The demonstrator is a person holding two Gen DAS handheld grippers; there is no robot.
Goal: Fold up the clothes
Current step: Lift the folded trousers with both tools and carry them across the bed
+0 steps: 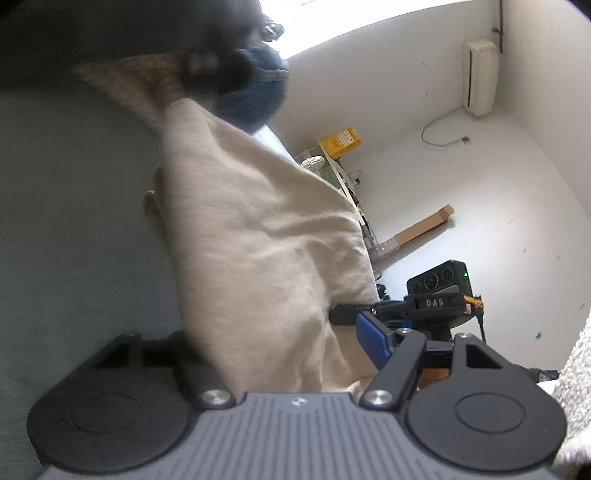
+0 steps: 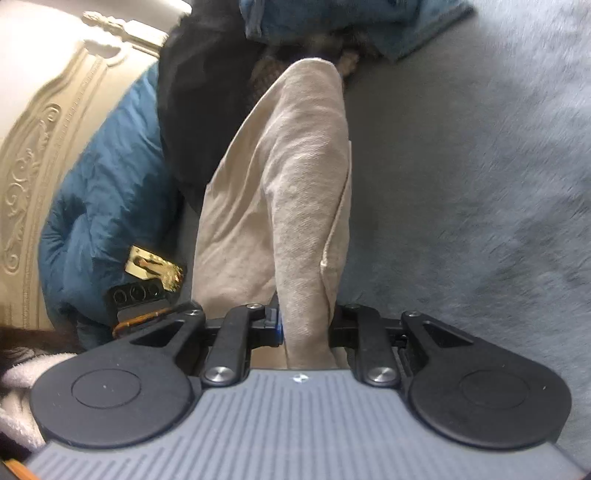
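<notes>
A beige garment (image 1: 258, 236) hangs stretched between both grippers, away from a grey bed (image 1: 74, 221). In the left wrist view it fills the wide gap of my left gripper (image 1: 269, 343), whose jaws stand far apart; the blue pad (image 1: 373, 339) shows on the right, the other finger is mostly hidden. The right gripper (image 1: 343, 314) pinches the cloth's edge just beyond. In the right wrist view my right gripper (image 2: 304, 325) is shut on a bunched fold of the beige garment (image 2: 295, 177). The left gripper's camera housing (image 2: 136, 293) sits close on the left.
A pile of denim (image 2: 332, 18), black and brown clothes lies at the garment's far end. A blue quilted item (image 2: 103, 192) rests against an ornate cream headboard (image 2: 33, 147). Grey-blue bedding (image 2: 480, 184) spreads right. White fluffy cloth (image 2: 22, 373) sits near left. Floor clutter includes a cardboard box (image 1: 424, 225).
</notes>
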